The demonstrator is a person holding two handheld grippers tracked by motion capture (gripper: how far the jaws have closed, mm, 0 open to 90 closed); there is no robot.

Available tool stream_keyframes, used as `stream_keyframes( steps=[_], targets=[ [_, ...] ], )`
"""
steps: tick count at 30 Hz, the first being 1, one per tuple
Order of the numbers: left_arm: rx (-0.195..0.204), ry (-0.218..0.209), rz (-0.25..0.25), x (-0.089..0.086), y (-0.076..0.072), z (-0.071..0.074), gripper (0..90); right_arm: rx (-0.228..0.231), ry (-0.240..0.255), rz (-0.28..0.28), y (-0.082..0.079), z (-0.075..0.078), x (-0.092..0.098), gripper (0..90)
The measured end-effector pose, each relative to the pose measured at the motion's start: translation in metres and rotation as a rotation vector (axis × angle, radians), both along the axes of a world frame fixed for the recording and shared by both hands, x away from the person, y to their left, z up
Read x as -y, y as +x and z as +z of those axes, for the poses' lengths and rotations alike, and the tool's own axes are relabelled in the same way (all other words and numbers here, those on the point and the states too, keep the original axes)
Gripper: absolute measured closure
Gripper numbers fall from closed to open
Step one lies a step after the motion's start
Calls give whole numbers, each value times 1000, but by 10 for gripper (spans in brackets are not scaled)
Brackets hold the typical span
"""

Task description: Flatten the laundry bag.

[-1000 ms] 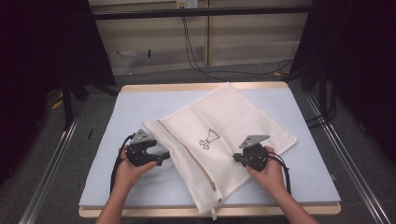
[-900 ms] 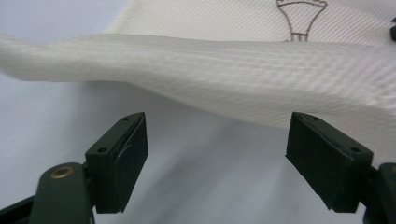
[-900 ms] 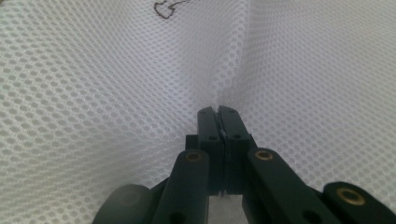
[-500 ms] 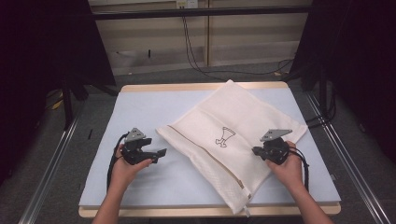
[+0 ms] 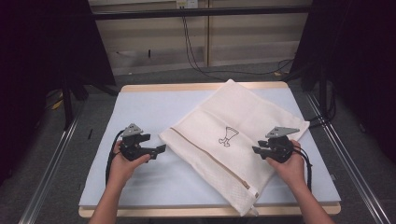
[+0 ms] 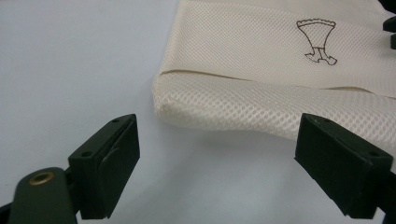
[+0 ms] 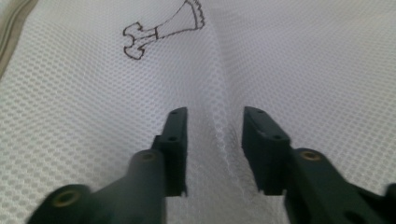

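A cream mesh bag point(image 5: 233, 121) lies flat and slantwise on the pale mat, with a small drawing point(image 5: 227, 136) printed on it and a tan zipper line point(image 5: 210, 161) near its front edge. My left gripper point(image 5: 160, 149) rests on the mat just left of the bag's corner point(image 6: 261, 56). Its jaws have just been opening and stand wide point(image 6: 217, 135) with nothing between them. My right gripper point(image 5: 256, 150) sits on the bag's right part. Its jaws point(image 7: 215, 114) have just been opening; a raised ridge of mesh point(image 7: 303, 60) stands between them, untouched by the pads.
The pale mat point(image 5: 154, 107) covers a wooden table with bare room at the left and front left. The bag's far and right corners reach the mat's edges. Metal rails point(image 5: 345, 154) run along both sides, and cables hang behind the table.
The bag slid to the right and flattened out. My right gripper moved right with it and then opened its jaws. The left gripper stayed put, and the bag's corner now lies clear of it.
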State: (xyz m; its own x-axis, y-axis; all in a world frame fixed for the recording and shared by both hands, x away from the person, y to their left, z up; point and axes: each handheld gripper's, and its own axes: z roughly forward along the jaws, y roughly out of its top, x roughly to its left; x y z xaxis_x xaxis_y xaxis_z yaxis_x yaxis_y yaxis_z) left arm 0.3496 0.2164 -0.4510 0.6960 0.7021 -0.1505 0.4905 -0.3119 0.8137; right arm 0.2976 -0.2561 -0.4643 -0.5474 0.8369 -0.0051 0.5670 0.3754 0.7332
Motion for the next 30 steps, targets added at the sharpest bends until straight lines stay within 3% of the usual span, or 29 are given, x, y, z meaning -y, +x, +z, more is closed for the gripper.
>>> stream_keyframes(
  steps=[5, 8, 10, 11, 14, 15, 18, 21, 23, 26, 28, 30],
  targets=[
    [12, 4, -12, 7, 6, 0, 132, 30, 64, -63, -3, 7, -1, 412],
    [-5, 4, -2, 13, 13, -4, 142, 31, 36, -88, -6, 6, 2, 394],
    [-1, 27, 12, 19, 17, -6, 164, 10, 26, -113, -8, 4, 5, 398],
    [-9, 39, 22, 21, 19, -6, 164, 4, 12, -115, -9, 2, 7, 411],
    [-35, 16, 17, 29, 25, -9, 199, -32, -32, -89, -13, -8, 7, 456],
    [-42, 51, 19, 33, 27, -11, 213, -38, -46, -83, -14, -10, 7, 454],
    [-93, 101, -9, 38, 32, -17, 291, -34, -56, -82, -17, -14, 5, 469],
    [-101, 152, -43, 39, 35, -24, 391, -27, -49, -75, -19, -16, 5, 510],
    [-109, 132, -27, 39, 35, -26, 433, -18, -40, -82, -19, -17, 7, 541],
    [-122, 144, -9, 39, 35, -26, 519, -15, -17, -86, -20, -18, 10, 587],
    [-155, 147, 13, 42, 34, -25, 582, -18, -4, -87, -19, -19, 11, 614],
    [-152, 167, 16, 46, 32, -24, 665, -25, -1, -98, -19, -18, 11, 740]
  ],
)
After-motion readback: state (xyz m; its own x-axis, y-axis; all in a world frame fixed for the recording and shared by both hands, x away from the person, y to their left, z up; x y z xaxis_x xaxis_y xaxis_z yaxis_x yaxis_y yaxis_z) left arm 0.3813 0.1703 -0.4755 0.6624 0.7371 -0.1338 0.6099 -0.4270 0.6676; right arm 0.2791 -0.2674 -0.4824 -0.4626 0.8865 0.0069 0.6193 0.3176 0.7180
